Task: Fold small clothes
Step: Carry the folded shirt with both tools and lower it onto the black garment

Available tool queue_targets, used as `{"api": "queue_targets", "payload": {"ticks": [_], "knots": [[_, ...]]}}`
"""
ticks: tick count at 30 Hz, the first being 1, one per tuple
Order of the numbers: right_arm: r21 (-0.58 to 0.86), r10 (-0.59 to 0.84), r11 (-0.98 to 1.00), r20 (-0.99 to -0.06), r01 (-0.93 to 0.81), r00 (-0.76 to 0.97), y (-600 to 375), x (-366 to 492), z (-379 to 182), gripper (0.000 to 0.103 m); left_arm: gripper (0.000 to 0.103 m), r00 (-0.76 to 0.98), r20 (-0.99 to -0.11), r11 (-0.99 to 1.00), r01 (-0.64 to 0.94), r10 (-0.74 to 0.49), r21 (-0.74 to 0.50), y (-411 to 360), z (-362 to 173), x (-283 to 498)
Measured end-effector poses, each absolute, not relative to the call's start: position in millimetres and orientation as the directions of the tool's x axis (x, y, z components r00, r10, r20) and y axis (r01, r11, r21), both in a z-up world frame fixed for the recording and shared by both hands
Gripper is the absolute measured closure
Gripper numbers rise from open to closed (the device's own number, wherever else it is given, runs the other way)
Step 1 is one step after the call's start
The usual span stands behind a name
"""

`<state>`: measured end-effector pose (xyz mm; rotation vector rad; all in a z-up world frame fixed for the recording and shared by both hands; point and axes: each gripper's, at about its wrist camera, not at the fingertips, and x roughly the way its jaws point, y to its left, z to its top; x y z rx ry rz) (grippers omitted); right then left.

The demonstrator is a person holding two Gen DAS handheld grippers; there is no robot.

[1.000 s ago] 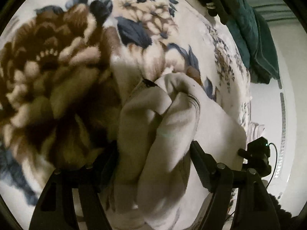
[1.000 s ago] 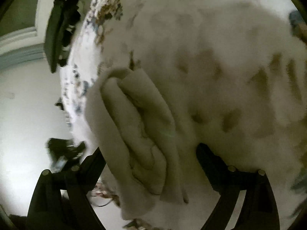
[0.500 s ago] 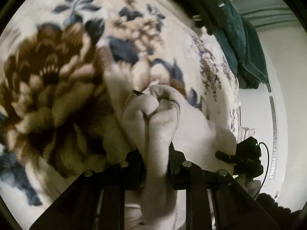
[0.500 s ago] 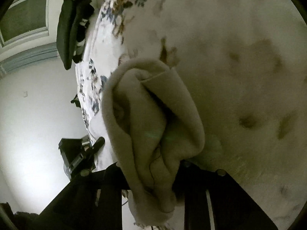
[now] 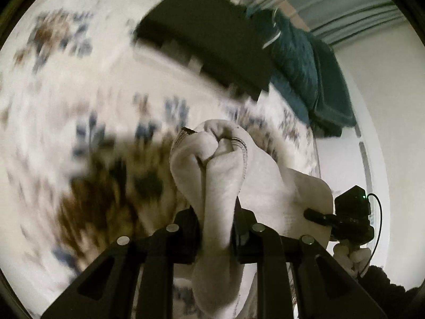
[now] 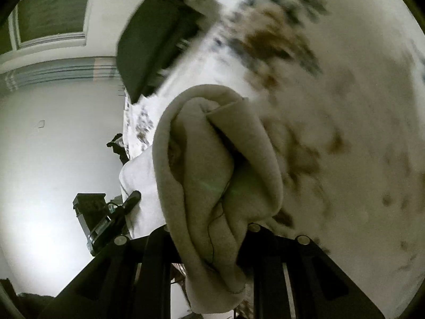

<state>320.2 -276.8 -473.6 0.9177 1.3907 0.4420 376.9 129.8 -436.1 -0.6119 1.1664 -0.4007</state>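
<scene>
Both tongs, left (image 5: 216, 228) and right (image 6: 209, 234), earlier apart, now clamp the cream garment (image 5: 212, 175) lifted off the floral blanket (image 5: 53, 106).

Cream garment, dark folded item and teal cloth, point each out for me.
cream garment (image 5: 217, 175), left wrist view, bunched fold above the jaws.
dark folded item (image 5: 209, 37), left wrist view, its flat top.
teal cloth (image 5: 305, 71), left wrist view, its middle.

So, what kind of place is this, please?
Probably a bedroom at home. A plush floral blanket covers a wide soft surface like a bed, a teal garment lies at its far edge, and a window sits in a plain white wall.
</scene>
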Motion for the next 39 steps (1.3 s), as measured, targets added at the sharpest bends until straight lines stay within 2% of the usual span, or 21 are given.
{"api": "queue_targets", "payload": {"ticks": [7,14,17,20,21,22,23,24,25,27,29,31,32,33,34,39], "knots": [[0.779,0.73,0.605,-0.625,0.164,0.275,-239.3,457.0,-409.0,0.083,0.086,0.438,-0.706,0.799,0.046,-0.556,-0.6,146.0,-390.2,515.2],[0.759,0.697,0.643,-0.636,0.103,0.332,-216.3,613.0,-402.1,0.084,0.085,0.479,-0.736,0.857,0.068,-0.478,-0.512,151.5,-384.7,662.6],[0.729,0.665,0.675,-0.669,0.118,0.331,-207.8,667.0,-416.4,0.083,0.081,0.458,-0.8,0.91,0.056,-0.388,-0.41,147.7,-400.9,704.7],[0.675,0.617,0.724,-0.725,0.14,0.305,-200.2,696.8,-432.2,0.083,0.073,0.414,-0.863,0.951,0.021,-0.288,-0.307,145.8,-420.6,726.6],[0.65,0.596,0.747,-0.748,0.138,0.293,-197.9,702.1,-436.0,0.081,0.065,0.422,-0.864,0.957,0.024,-0.273,-0.29,146.8,-423.8,725.5],[0.603,0.557,0.788,-0.784,0.124,0.273,-192.8,708.0,-438.7,0.075,0.052,0.437,-0.865,0.964,0.021,-0.246,-0.264,147.0,-424.8,724.5],[0.564,0.522,0.818,-0.812,0.117,0.262,-190.7,709.2,-438.0,0.071,0.045,0.448,-0.866,0.97,0.011,-0.221,-0.241,148.1,-424.6,721.7],[0.523,0.484,0.845,-0.836,0.108,0.26,-188.9,709.9,-436.6,0.066,0.03,0.455,-0.866,0.973,0.0,-0.207,-0.232,150.2,-424.4,720.2],[0.481,0.444,0.872,-0.857,0.096,0.26,-187.1,709.5,-434.2,0.054,0.019,0.461,-0.866,0.974,-0.014,-0.193,-0.225,152.8,-425.3,718.1],[0.341,0.308,0.936,-0.914,0.09,0.265,-182.0,706.3,-428.5,0.04,0.011,0.47,-0.87,0.981,-0.041,-0.15,-0.192,154.8,-425.2,711.7],[0.167,0.135,0.982,-0.945,0.086,0.297,-173.7,697.7,-421.3,0.034,0.003,0.484,-0.869,0.987,-0.062,-0.1,-0.148,153.5,-424.1,703.9],[0.047,0.018,0.995,-0.95,0.088,0.313,-166.7,682.8,-418.0,0.017,0.0,0.499,-0.866,0.992,-0.085,-0.034,-0.088,149.2,-421.0,695.5],[0.02,-0.011,0.995,-0.949,0.095,0.314,-164.9,677.1,-416.6,0.013,0.0,0.508,-0.861,0.994,-0.096,0.004,-0.052,146.0,-417.7,690.4],[0.009,-0.023,0.995,-0.95,0.103,0.31,-164.6,672.6,-416.3,0.003,0.0,0.512,-0.859,0.994,-0.101,0.025,-0.032,143.4,-415.5,687.2],[0.001,-0.034,0.993,-0.954,0.116,0.299,-164.3,666.6,-417.5,0.0,0.0,0.51,-0.859,0.994,-0.111,0.049,-0.009,140.0,-412.3,682.2],[-0.081,-0.127,0.986,-0.934,0.148,0.334,-156.5,629.5,-389.7,0.0,0.0,0.512,-0.855,0.993,-0.117,0.086,0.03,123.6,-389.9,650.5]]}}
